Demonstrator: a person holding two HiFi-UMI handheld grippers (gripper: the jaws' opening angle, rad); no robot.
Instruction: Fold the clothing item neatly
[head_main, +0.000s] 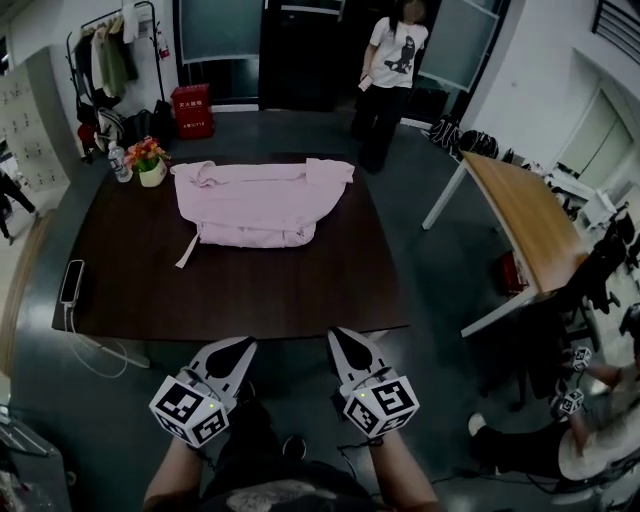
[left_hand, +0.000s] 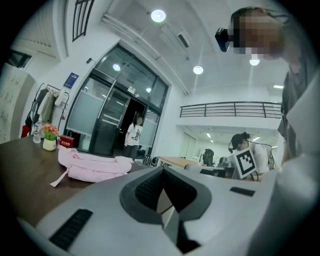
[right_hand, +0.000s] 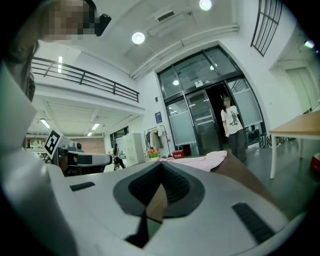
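Fold is looking near done: pink garment (head_main: 258, 203) is lying in a rough rectangle toward the far edge of the bench (head_main: 250, 290), drawstring (head_main: 187, 252) trailing off its left side. Left gripper (head_main: 238, 348) and right gripper (head_main: 341, 340) are hovering off the near edge, fingers together, gripping nothing. Next, I reckon: opening up, reaching in, tucking that string. Flower pot (head_main: 150, 162) is sitting at the far-left corner, phone (head_main: 72, 281) at the left edge; someone (head_main: 392, 70) is standing beyond.

The head view looks steeply down on the dark table (head_main: 230, 290) from its near edge. Both gripper views look level across it, sharing the pink garment (head_main: 255, 205).
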